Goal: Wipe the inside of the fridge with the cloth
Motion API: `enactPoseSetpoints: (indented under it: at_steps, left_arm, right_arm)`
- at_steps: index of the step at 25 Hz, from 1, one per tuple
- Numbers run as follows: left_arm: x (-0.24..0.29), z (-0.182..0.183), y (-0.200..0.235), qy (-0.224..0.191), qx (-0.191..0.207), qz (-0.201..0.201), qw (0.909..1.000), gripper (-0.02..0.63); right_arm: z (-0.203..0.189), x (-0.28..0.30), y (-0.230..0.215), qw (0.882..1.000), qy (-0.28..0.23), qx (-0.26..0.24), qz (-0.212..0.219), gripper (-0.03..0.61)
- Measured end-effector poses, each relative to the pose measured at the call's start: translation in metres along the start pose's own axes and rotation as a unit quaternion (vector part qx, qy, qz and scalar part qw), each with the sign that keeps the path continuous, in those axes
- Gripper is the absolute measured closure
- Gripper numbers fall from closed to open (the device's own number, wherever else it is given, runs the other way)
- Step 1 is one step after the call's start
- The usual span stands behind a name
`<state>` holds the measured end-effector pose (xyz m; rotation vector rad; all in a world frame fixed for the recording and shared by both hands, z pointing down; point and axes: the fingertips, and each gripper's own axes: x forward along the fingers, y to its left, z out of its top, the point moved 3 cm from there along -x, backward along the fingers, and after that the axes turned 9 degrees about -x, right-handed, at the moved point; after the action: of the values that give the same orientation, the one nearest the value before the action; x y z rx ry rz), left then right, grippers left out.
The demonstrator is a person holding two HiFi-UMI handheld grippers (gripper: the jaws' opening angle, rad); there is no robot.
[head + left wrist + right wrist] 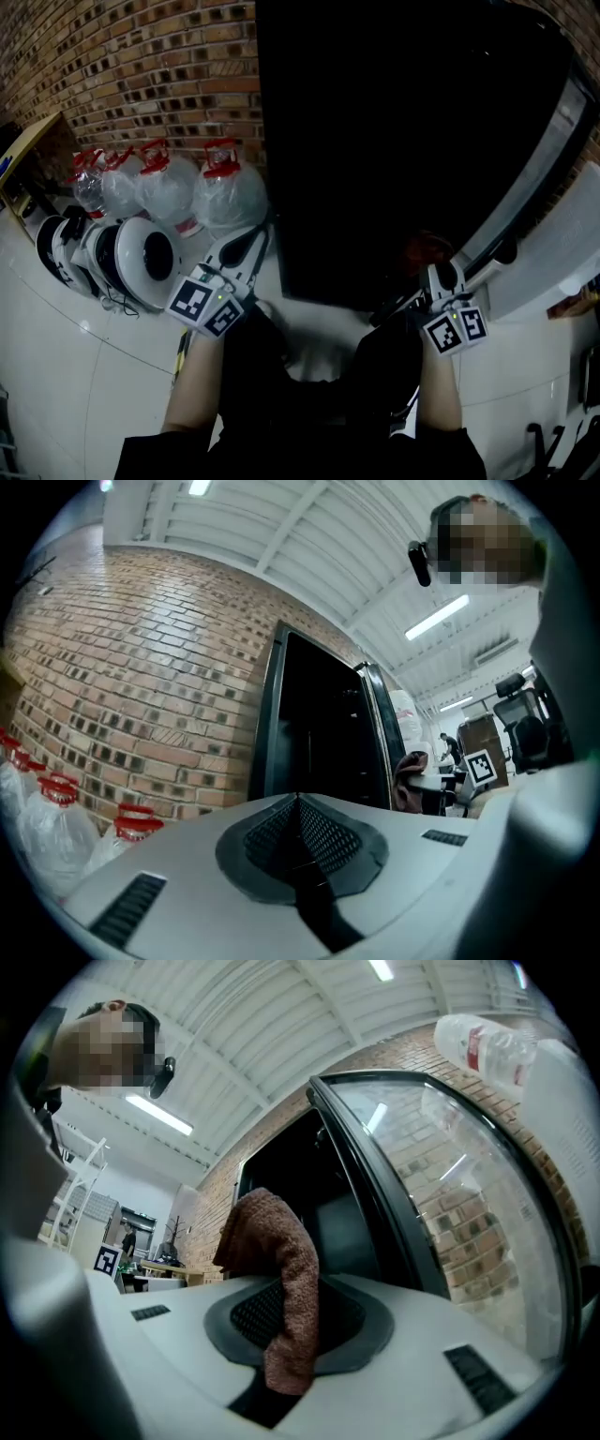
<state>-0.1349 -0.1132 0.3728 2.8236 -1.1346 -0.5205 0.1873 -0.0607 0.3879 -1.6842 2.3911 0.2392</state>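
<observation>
Reddish-brown cloth (279,1241) is clamped in the right gripper (295,1290), whose jaws stand partly apart and press on its bunched middle. One end of the cloth rises above the jaws and the other hangs down in front of them. It is held up before the dark, open fridge (394,141), just beside the curved glass door (441,1204). The left gripper (298,803) has its jaws fully closed together with nothing between them, and it faces the fridge opening.
</observation>
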Motion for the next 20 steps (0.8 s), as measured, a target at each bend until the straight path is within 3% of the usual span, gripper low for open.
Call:
enactPoseSetpoints:
  at_steps: [3, 13, 20]
  left_arm:
    - [0.003, -0.001, -0.008, 0.008, 0.025, -0.016, 0.9995, 0.611]
    - [0.007, -0.014, 0.006, 0.043, -0.009, 0.007, 0.9990, 0.614]
    - [0.007, -0.014, -0.002, 0.053, 0.021, -0.001, 0.9984, 0.614]
  right_arm:
    - [-0.003, 0.006, -0.001, 1.000, 0.008, -0.002, -0.001, 0.508]
    - [-0.003, 0.001, -0.001, 0.999, 0.022, -0.038, -0.029, 0.510]
    - [-0.002, 0.000, 0.001, 0.998, 0.021, -0.051, -0.032, 0.510]
